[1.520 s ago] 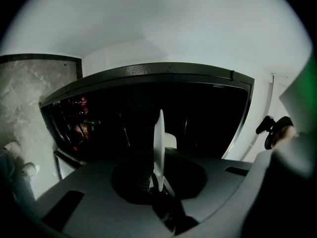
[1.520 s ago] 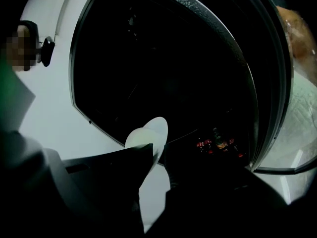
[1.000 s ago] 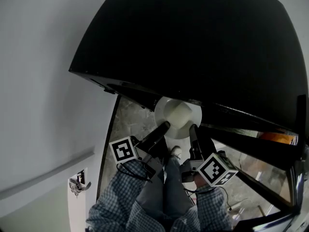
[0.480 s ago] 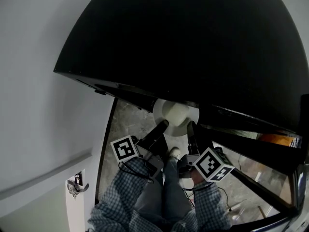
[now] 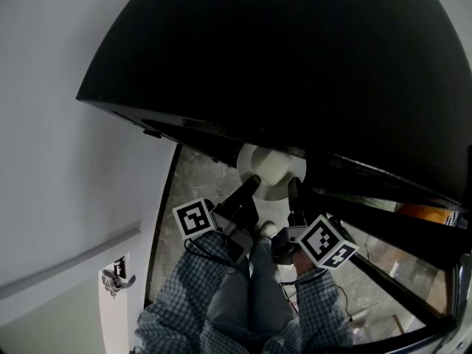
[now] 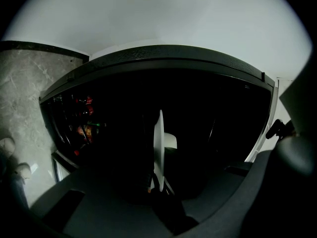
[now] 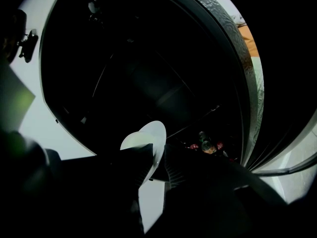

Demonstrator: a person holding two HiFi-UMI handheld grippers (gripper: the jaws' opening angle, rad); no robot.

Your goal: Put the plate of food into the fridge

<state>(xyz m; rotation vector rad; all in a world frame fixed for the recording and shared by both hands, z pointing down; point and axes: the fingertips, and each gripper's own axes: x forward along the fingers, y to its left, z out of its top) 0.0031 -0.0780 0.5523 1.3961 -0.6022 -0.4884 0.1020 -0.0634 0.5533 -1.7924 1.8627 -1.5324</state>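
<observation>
Sleeves [image 5: 214,286]: checked, one behind each gripper, at the bottom of the head view.
Left gripper [image 5: 253,184]: jaws nearly together, pinched on the plate's near-left rim; in its own view the plate stands edge-on between them.
Right gripper [image 5: 295,189]: jaws partly closed and clamped on the near-right rim, one above the rim and one below it.
Plate [image 5: 249,161]: white and round, carried between both grippers over the floor, right at the fridge's dark front. It looks to be at the opening, but the dark hides whether it is past the edge.
Food [image 5: 279,169]: a pale mound in the middle of the plate.
Floor [image 5: 195,186]: grey and marbled, under the plate and grippers.
Fridge [image 5: 295,65]: black, filling the top of the head view, its inside unlit.
Bottles [image 6: 85,128]: small red and orange shapes at the left of the dark inside, too dim to name more closely.
Wall [image 5: 59,161]: plain and pale, left of the fridge.
</observation>
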